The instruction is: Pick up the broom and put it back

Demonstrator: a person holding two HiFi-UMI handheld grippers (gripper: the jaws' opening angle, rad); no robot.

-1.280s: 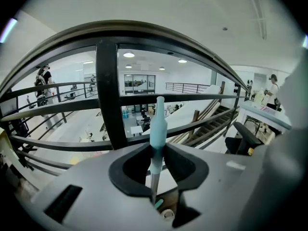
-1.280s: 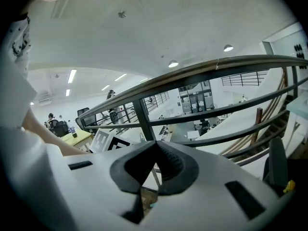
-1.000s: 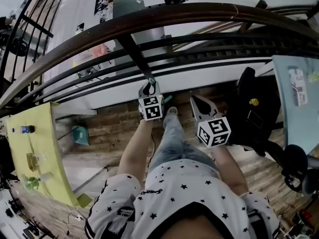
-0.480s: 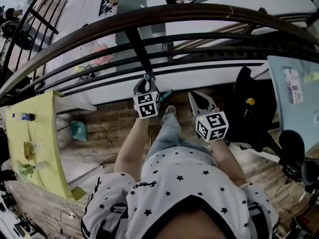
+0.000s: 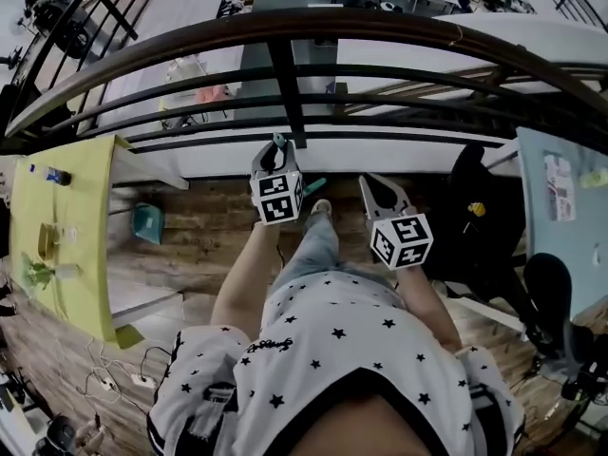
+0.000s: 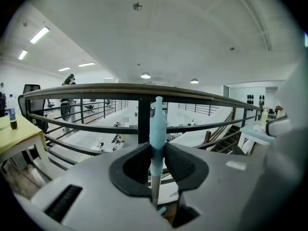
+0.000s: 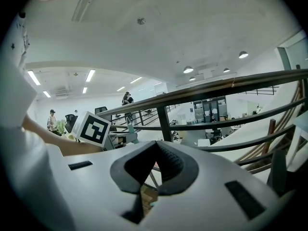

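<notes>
Change: the left tool [image 5: 275,152] has come up with the broom and now shows nearer the dark metal railing with its brown wooden top rail [image 5: 285,28]; the right tool [image 5: 370,182] has risen less.
Broom: the broom's handle, a pale teal plastic grip on a thin grey metal shaft [image 6: 157,124], stands nearly upright in the left tool, its tip showing in front of the top rail. The brush end is out of sight below.
Why held so: gripped just under the teal grip, the broom likely hangs straight and clears the wooden plank floor [image 5: 204,240] while carried.
Left tool: partly spread, its dark pads [image 6: 175,165] pinching the handle from both sides.
Right tool: pressed together with nothing between the pads, held beside the left one; it seems idle for now.
Surroundings: a yellow bench [image 5: 81,255] stands well to the left.
</notes>
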